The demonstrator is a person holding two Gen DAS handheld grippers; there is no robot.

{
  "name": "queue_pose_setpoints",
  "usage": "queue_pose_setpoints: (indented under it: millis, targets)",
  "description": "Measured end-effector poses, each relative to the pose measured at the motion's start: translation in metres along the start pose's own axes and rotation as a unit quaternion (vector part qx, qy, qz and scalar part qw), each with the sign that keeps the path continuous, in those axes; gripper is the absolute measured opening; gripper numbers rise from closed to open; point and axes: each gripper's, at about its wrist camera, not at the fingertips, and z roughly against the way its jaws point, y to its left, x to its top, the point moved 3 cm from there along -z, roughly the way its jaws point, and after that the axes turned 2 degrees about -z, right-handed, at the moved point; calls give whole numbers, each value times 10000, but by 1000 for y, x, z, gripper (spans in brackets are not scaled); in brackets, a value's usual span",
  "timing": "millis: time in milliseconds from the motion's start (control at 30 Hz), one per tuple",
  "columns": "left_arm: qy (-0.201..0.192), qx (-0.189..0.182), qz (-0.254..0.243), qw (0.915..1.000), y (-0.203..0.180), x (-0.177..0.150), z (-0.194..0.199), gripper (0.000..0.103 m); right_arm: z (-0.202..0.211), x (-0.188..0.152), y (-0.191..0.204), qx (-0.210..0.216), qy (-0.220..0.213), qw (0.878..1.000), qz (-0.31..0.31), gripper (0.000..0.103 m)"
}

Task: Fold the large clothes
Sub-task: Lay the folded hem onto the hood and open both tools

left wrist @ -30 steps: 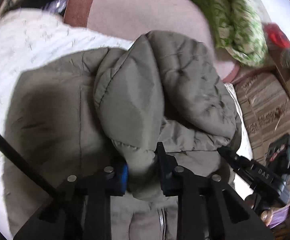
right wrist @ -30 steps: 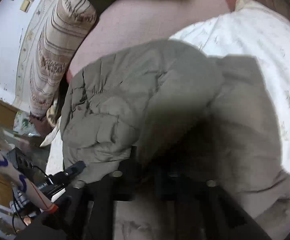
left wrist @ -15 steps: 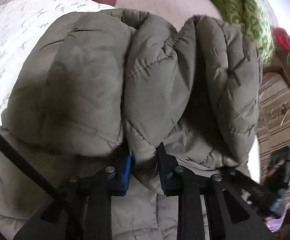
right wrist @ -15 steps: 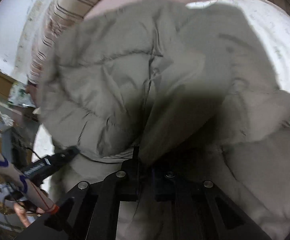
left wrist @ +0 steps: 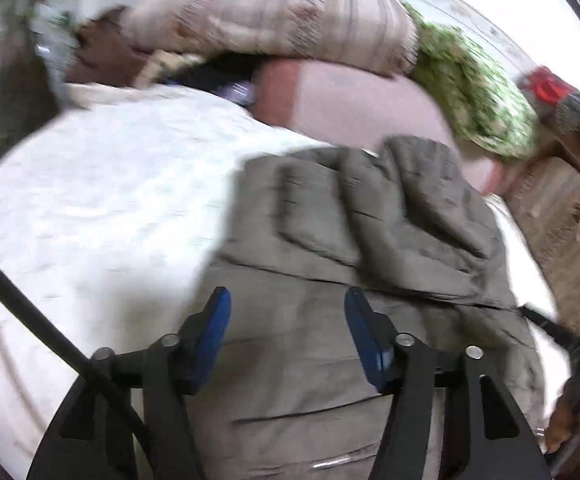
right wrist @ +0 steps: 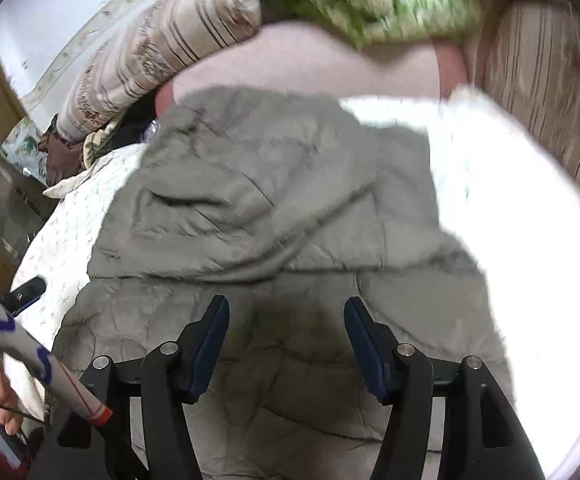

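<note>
An olive-grey quilted jacket (left wrist: 370, 240) lies on the white bedspread (left wrist: 110, 200), with an upper layer folded over its lower part. It also shows in the right wrist view (right wrist: 250, 208). My left gripper (left wrist: 286, 300) is open and empty just above the jacket's near part. My right gripper (right wrist: 286, 308) is open and empty too, over the near part of the jacket. The blue-padded fingers of both stand wide apart. Both views are motion-blurred.
A striped bolster (left wrist: 282, 24), a green patterned blanket (left wrist: 474, 92) and a pink cover (left wrist: 362, 104) lie at the far side of the bed. A wooden bedside panel (right wrist: 550, 100) is on the right. A hand with a black device (right wrist: 22, 292) is at the left.
Both grippers have let go of the jacket folds and opened wide. They have pulled back, and the folded part now lies on the jacket.
</note>
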Motion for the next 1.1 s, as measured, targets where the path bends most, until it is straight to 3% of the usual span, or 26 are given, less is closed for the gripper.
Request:
queue_pose_setpoints:
  millis: [133,267,400,467,533,667,833,933,1000,1100]
  targets:
    - [-477,526,234,9972,38,-13,14,60,-13,43,46,-210,-426,9981,384,65]
    - [-690,856,363,9933,73,-16,12,61,-65,91,85,-576,-598,9951,533,64]
    - [-624,875,521,9928,97,-12,-2,61,-144,102,109,-832,-49,9937,752,64]
    - [-615,873,533,9929,103,-9,-9,61,-200,90,110,-815,688,9916,734,65]
    - [-611,914,489,9927,102,-9,-11,61,-223,87,110,-1013,563,9908,702,68]
    - [-590,910,466,9930,105,-10,-11,61,-222,96,108,-1092,579,9911,498,69]
    - [-577,776,504,9940,104,-14,-6,61,-146,102,103,-778,13,9951,603,69]
    - [-542,724,506,9946,102,-15,-8,61,-121,91,81,-1061,-146,9924,609,69]
    - [-458,667,520,9954,100,-16,-12,61,-124,77,60,-1328,-70,9895,572,69]
    - [-341,638,543,9959,98,-18,-19,61,-155,57,35,-1439,425,9875,482,69]
